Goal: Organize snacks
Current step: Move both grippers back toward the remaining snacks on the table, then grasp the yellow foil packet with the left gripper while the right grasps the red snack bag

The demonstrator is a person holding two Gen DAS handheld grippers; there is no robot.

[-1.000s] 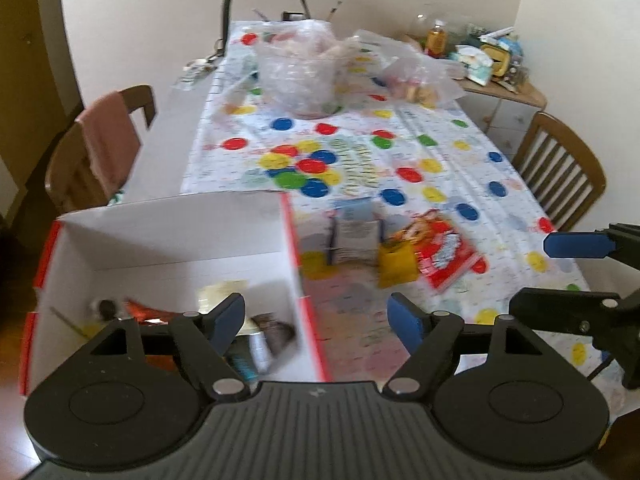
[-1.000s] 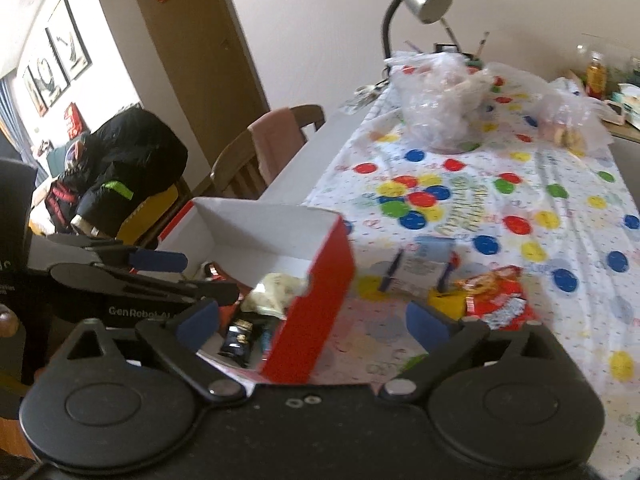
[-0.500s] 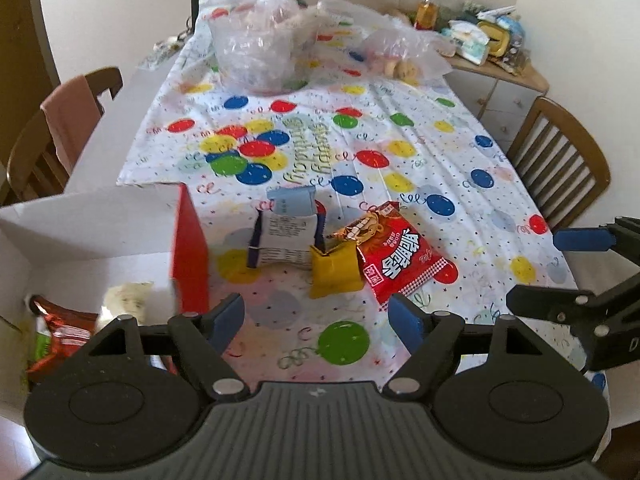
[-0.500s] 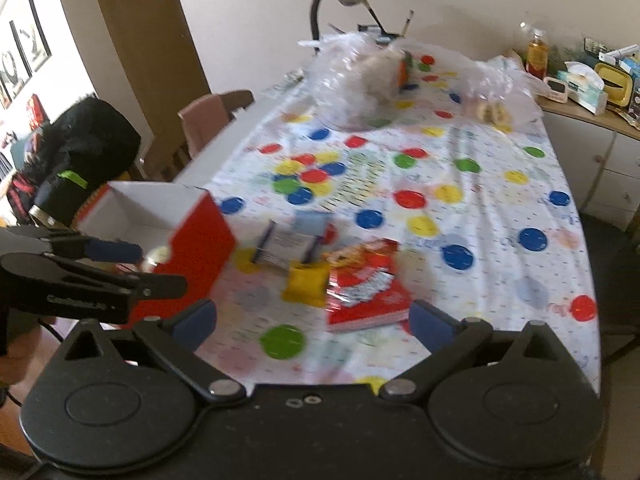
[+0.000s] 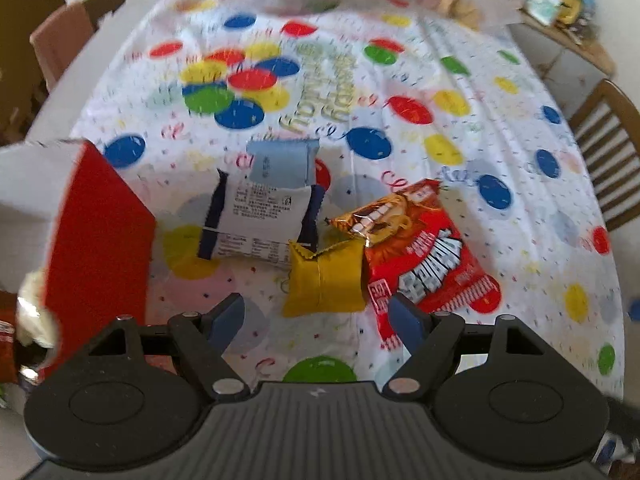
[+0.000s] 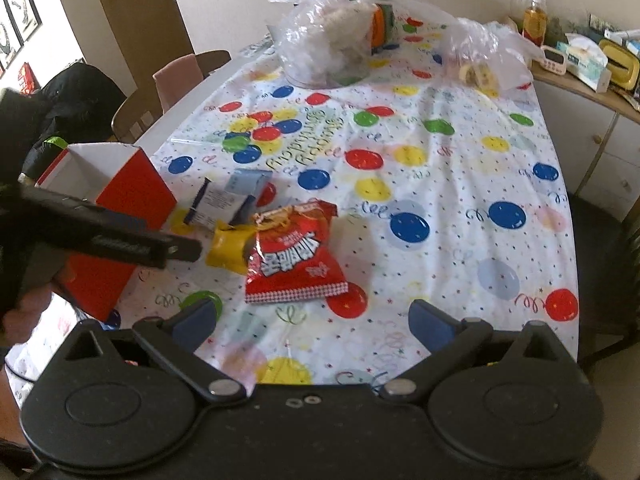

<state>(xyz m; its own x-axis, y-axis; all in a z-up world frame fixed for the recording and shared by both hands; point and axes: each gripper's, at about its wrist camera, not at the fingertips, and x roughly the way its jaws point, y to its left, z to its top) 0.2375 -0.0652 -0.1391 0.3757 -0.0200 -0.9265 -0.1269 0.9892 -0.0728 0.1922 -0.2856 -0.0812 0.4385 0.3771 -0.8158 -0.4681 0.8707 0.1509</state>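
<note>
A yellow packet (image 5: 325,278), a red lion-print snack bag (image 5: 430,258), a white and navy packet (image 5: 260,220) and a pale blue packet (image 5: 285,159) lie together on the balloon tablecloth. A red and white box (image 5: 100,224) with snacks inside stands to their left. My left gripper (image 5: 316,316) is open and empty, just short of the yellow packet. My right gripper (image 6: 314,324) is open and empty, near the table's front edge, with the red bag (image 6: 294,258) ahead. The left gripper (image 6: 176,248) shows in the right wrist view beside the yellow packet (image 6: 230,250).
Clear plastic bags (image 6: 328,44) with food sit at the table's far end. A side cabinet (image 6: 580,80) with clutter stands at the right. Wooden chairs stand at the left (image 6: 176,80) and right (image 5: 604,148).
My left gripper has moved right from over the box and closer to the yellow packet. My right gripper has swung right and now faces the table's middle.
</note>
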